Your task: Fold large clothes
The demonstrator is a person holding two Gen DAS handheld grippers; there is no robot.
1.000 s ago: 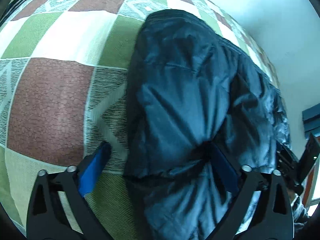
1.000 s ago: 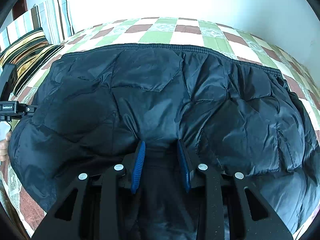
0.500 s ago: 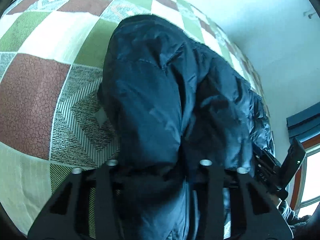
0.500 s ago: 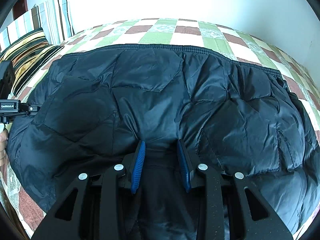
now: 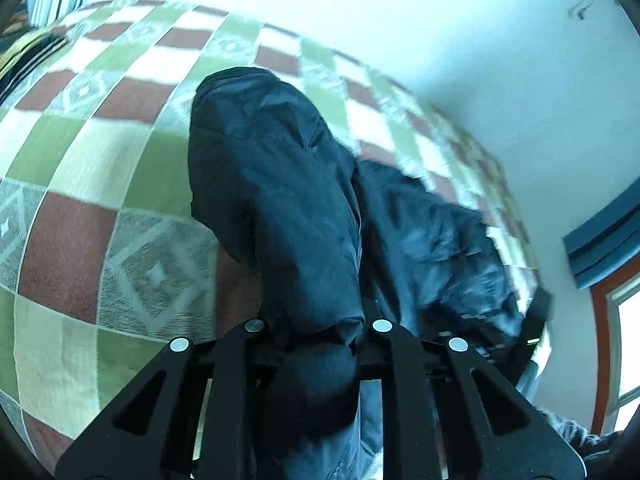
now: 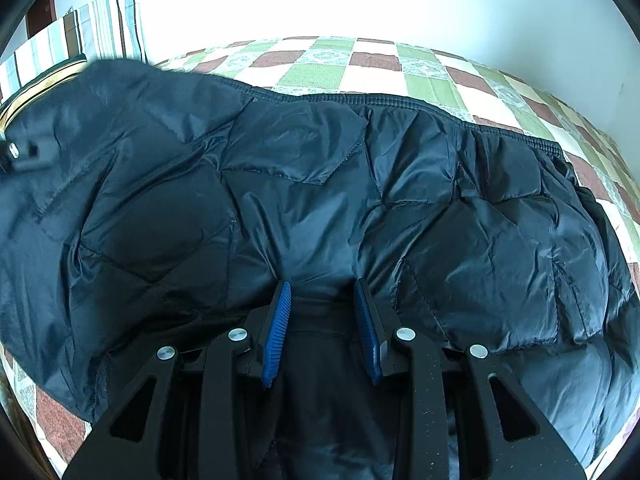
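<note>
Left wrist view: left gripper [image 5: 316, 332] closed on a bunched fold of the dark padded jacket [image 5: 280, 184], fingertips buried in the fabric; held portion raised clear of the checked bedspread [image 5: 80, 168] and hanging in a thick column. Rest of jacket trailing to the right across the bed, toward a black device at the far right edge, blurred. White wall [image 5: 400, 20] and blue window blind [image 5: 600, 244] behind.

Right wrist view: right gripper [image 6: 322, 320] with blue ribbed pads [image 6: 277, 332] set partly apart, a pinch of jacket [image 6: 320, 208] fabric gathered between them at the near edge; pads pressed against the fabric on both sides. Jacket spread wide over the bedspread [image 6: 332, 68], ribbed hem [image 6: 400, 100] running along its far side, left end lifted and blurred near the striped pillows [image 6: 80, 36]. Part of the left gripper [image 6: 20, 152] visible at the left border, against the raised end of the jacket.
</note>
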